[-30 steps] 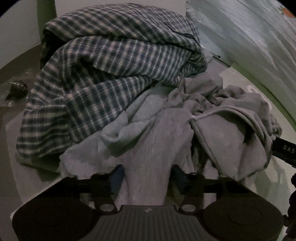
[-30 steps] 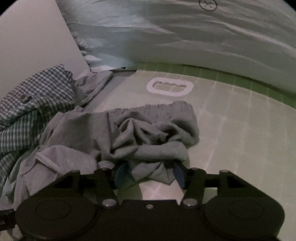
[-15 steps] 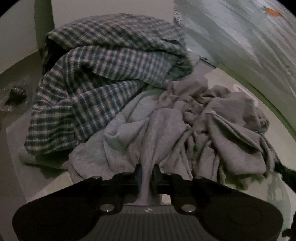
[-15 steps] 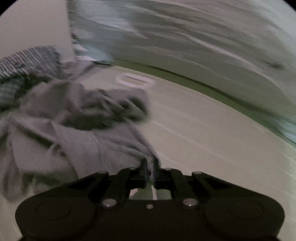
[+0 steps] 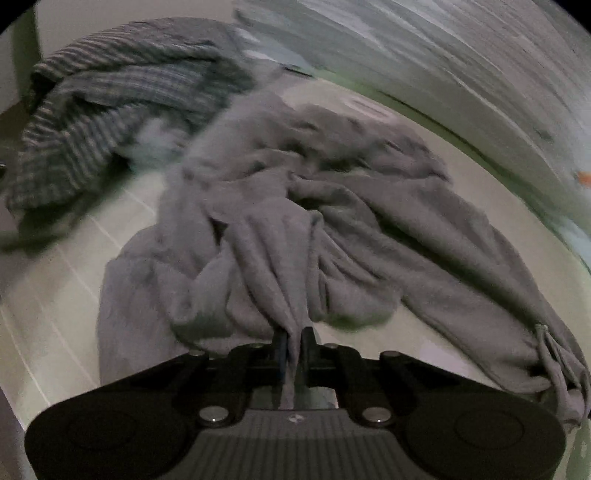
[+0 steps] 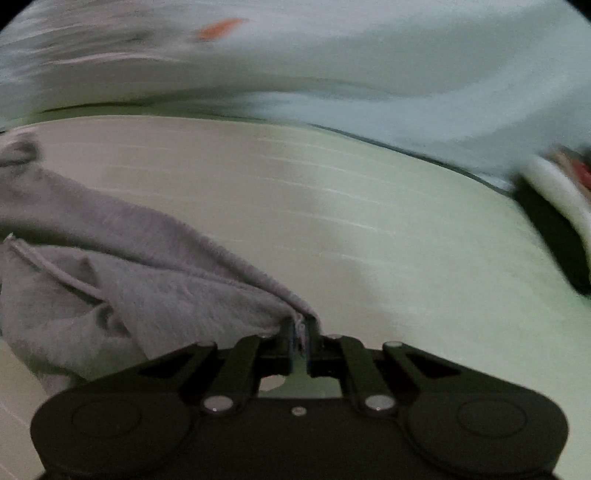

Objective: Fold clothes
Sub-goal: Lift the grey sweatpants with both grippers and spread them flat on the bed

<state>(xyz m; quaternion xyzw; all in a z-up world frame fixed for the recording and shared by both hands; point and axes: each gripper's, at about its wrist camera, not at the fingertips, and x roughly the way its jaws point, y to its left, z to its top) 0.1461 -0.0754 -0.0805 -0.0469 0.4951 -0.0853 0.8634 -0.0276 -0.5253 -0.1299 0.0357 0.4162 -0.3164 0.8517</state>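
A crumpled grey garment (image 5: 332, 229) lies on the pale green gridded mat (image 5: 55, 295). My left gripper (image 5: 293, 341) is shut on a bunched fold of it, and the cloth is drawn taut toward the jaws. My right gripper (image 6: 301, 334) is shut on another edge of the grey garment (image 6: 122, 288), which stretches away to the left in the right wrist view. A thin drawstring (image 6: 55, 271) shows on that part. A blue and white plaid shirt (image 5: 122, 103) lies heaped at the far left, apart from the grey garment.
A pale rumpled bedsheet (image 6: 369, 62) runs along the far side of the mat (image 6: 369, 206). A white wall or box (image 5: 110, 18) stands behind the plaid shirt. A dark object (image 6: 554, 221) sits at the right edge of the right wrist view.
Both grippers closed on the grey garment and pulled it away from the plaid shirt, spreading it out. The right gripper swung to the right.
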